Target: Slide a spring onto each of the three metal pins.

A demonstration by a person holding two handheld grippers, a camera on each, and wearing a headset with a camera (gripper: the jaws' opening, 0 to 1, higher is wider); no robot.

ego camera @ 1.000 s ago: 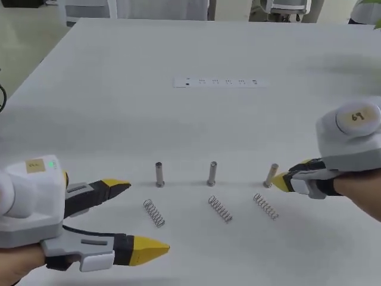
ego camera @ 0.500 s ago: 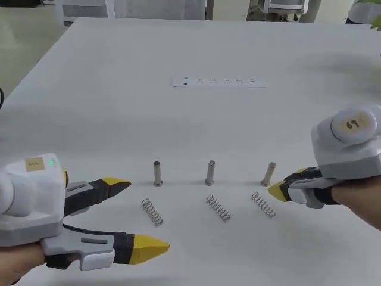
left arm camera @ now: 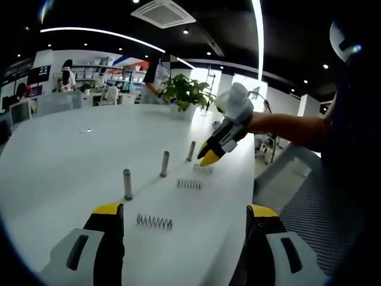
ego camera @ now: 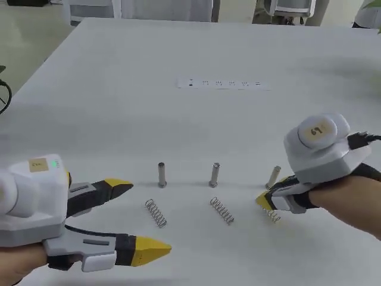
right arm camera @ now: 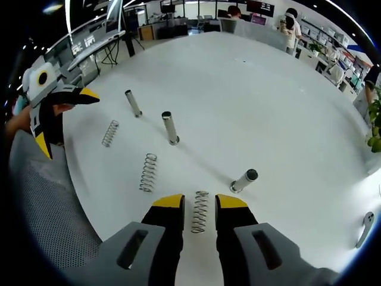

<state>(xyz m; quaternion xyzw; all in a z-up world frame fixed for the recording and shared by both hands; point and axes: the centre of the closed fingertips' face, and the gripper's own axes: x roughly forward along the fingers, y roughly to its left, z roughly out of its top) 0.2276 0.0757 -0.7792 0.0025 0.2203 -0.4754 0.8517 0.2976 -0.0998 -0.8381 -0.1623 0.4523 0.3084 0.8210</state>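
Three upright metal pins stand in a row on the white table. A spring lies in front of each: left spring, middle spring, right spring. My right gripper is low over the right spring. In the right gripper view its yellow tips straddle that spring with small gaps on both sides, beside the leaning right pin. My left gripper rests wide open at the near left, facing the left spring with nothing held.
A white power strip lies flat farther back on the table. Chairs stand past the far edge. A potted plant sits at the table's far end in the left gripper view. The table's near edge runs just below both grippers.
My right gripper has moved left and down from beside the right pin to the right spring, and its tips now straddle it. The left gripper has stayed put.
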